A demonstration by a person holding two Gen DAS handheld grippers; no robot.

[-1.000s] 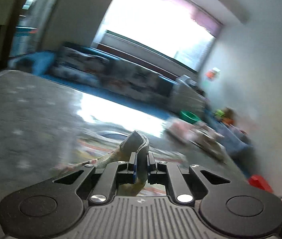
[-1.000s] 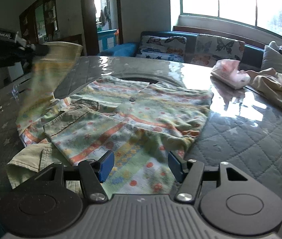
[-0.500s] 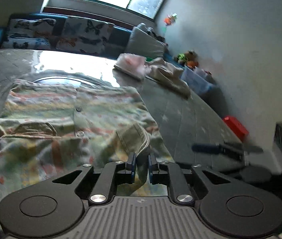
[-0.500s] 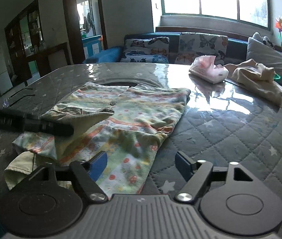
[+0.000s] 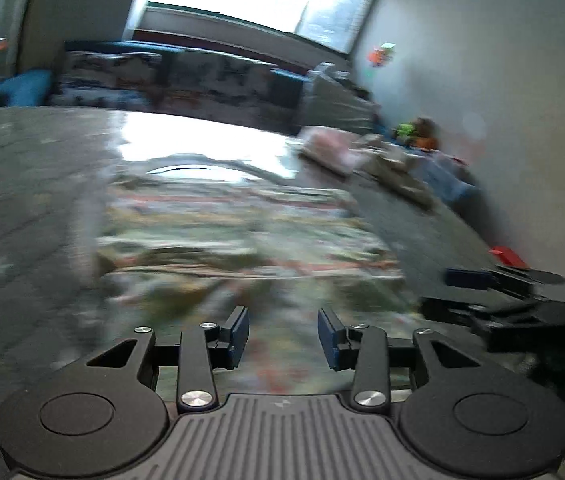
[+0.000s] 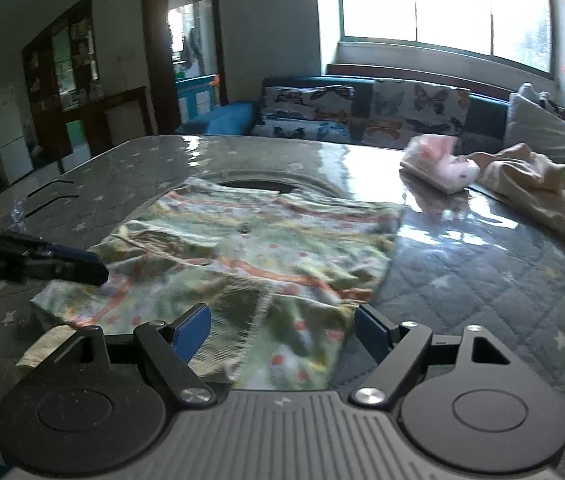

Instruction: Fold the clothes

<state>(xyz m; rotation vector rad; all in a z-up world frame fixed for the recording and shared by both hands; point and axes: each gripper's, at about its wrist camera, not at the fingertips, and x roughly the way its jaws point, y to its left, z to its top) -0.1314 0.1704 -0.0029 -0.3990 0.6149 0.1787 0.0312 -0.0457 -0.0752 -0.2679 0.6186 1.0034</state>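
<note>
A pale green patterned shirt (image 6: pixel 250 256) with orange stripes and dots lies on the grey quilted table (image 6: pixel 482 280), one sleeve folded over its front. My left gripper (image 5: pixel 283 336) hovers open above the shirt's near edge (image 5: pixel 242 240) with nothing between its fingers; this view is motion-blurred. In the right wrist view the left gripper (image 6: pixel 62 266) reaches in from the left over the shirt's left side. My right gripper (image 6: pixel 282 332) stands open just above the shirt's near hem, empty. It also shows at the right of the left wrist view, right gripper (image 5: pixel 494 292).
A pink garment (image 6: pixel 438 160) and a beige garment (image 6: pixel 530 180) lie at the table's far right. A sofa with butterfly cushions (image 6: pixel 362 112) runs behind the table under the window. A red object (image 5: pixel 508 256) sits by the right wall.
My left gripper has let go of the sleeve and opened; the sleeve now lies folded on the shirt. The right gripper has dropped closer to the shirt's hem.
</note>
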